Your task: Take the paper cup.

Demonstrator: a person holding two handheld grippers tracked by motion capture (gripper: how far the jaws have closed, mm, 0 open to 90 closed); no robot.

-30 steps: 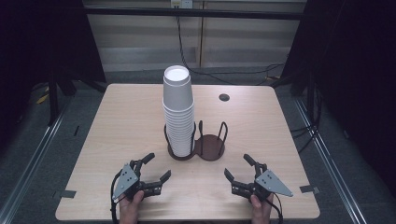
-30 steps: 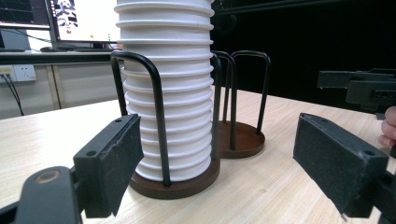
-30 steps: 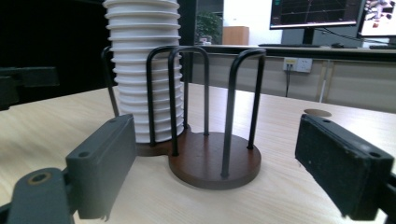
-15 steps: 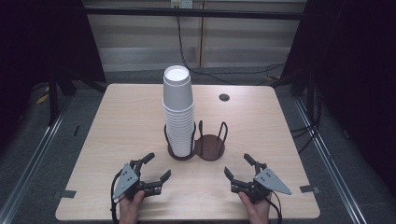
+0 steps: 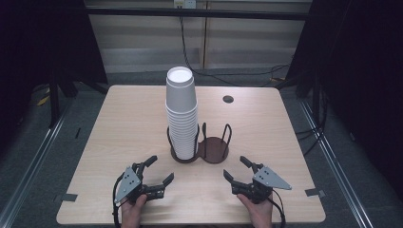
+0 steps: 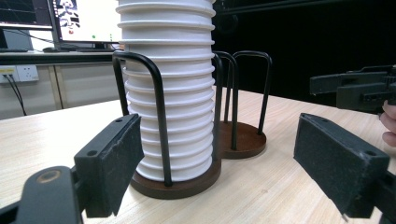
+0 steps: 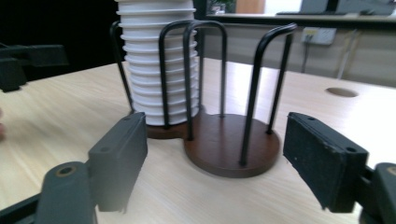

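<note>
Hands sit low at the near table edge, both grippers aimed at the cup holder [image 5: 199,151]. Left gripper [image 5: 158,171] has its jaws apart with nothing in them; right gripper [image 5: 236,169] is empty too, and its jaws have just been closing. Wooden table [image 5: 119,123], dark room around it. The left ring holds a stack of white cups [image 5: 181,114]; the right ring is bare.

cups [image 5: 181,114]: white, ribbed with rim lines, centre of frame | holder [image 5: 213,149]: dark brown bases, black wire loops | table [image 5: 119,123]: pale wood grain | grippers: black, grey plates, lower frame
</note>
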